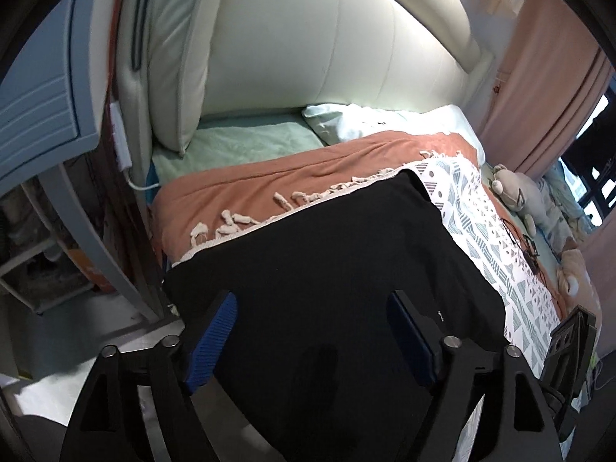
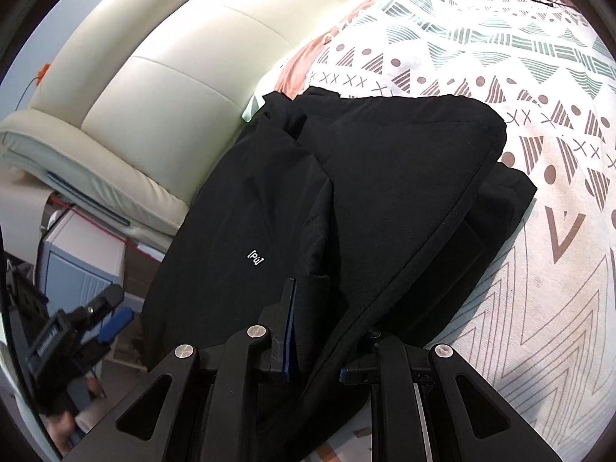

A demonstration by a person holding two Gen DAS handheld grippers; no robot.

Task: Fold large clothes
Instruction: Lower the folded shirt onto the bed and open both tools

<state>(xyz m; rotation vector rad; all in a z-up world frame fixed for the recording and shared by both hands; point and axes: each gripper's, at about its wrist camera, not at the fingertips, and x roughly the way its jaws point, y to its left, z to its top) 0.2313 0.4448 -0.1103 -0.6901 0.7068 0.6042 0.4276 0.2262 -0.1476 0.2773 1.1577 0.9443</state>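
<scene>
One black garment (image 2: 346, 177) on the bed (image 1: 500, 231), folded over itself atop one patterned throw (image 2: 519, 77). My left claw (image 1: 312, 331) is spread wide above the cloth, gripping nothing. My right claw (image 2: 315, 350) is pinching a garment fold. Two plush toys (image 1: 516, 192) by the curtain.

Small white mark "[Pi]" in square brackets on black garment (image 2: 269, 200), right wrist view, printed sideways. Same mark shows in left wrist view as tiny white speck, unreadable. White lettering on black device (image 2: 50, 340) at left edge, too blurred to read. No other legible text.
</scene>
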